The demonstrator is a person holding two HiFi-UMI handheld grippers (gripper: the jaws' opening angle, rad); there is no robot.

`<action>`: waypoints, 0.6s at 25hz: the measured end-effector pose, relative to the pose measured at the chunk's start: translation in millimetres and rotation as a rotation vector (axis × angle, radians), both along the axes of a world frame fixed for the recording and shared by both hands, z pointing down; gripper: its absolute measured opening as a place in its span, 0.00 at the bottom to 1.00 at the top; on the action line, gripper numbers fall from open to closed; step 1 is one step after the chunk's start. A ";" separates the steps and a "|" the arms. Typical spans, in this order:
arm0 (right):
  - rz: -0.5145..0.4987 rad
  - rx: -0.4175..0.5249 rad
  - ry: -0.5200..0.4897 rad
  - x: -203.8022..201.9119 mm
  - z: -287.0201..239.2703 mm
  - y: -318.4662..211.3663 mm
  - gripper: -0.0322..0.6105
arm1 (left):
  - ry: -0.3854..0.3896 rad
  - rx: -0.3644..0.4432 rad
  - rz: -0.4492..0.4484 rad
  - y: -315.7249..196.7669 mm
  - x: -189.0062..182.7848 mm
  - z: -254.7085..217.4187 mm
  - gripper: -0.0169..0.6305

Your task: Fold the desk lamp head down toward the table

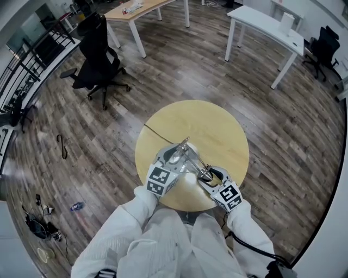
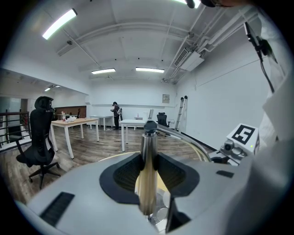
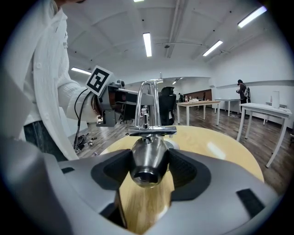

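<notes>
My left gripper (image 2: pixel 148 176) is bracing the lamp stem (image 2: pixel 147 151), jaws clenched on it. My right gripper (image 3: pixel 148 170) is gripping the lamp head (image 3: pixel 147 156) (chrome cone), sitting at 4 o'clock from the stem, over the counter (image 1: pixel 217 130).

From the head view I cannot see either pair of jaws: the left gripper (image 1: pixel 174 162) and the right gripper (image 1: pixel 209 175) cover their own tips and much of the desk lamp (image 1: pixel 187 153), whose base lies mostly under them. The floor clutter (image 1: pixel 41 214) at the left is too small for me to name, and so are the items (image 1: pixel 132 7) on the far desk. In the left gripper view the lamp post (image 2: pixel 148 165) drops out of sight behind the gripper body, and a white sleeve (image 2: pixel 278 119) covers the right side. In the right gripper view the lamp head (image 3: pixel 147 160) blocks the lower part of the lamp's arms.
</notes>
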State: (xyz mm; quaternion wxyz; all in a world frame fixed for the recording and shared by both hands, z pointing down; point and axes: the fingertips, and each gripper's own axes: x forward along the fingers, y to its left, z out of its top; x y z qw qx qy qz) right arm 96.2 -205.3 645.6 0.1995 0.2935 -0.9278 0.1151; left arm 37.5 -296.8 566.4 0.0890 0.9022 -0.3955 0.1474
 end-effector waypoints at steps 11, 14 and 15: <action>0.008 -0.020 -0.020 -7.5 10.7 -10.1 0.44 | 0.003 -0.006 0.004 0.1 4.5 -4.3 0.21; 0.005 -0.024 -0.020 -8.3 10.6 -11.3 0.45 | 0.000 0.000 0.002 -1.4 3.6 -5.5 0.21; 0.006 -0.024 -0.020 -8.7 10.5 -11.7 0.45 | 0.002 0.003 0.001 -2.0 3.5 -6.9 0.21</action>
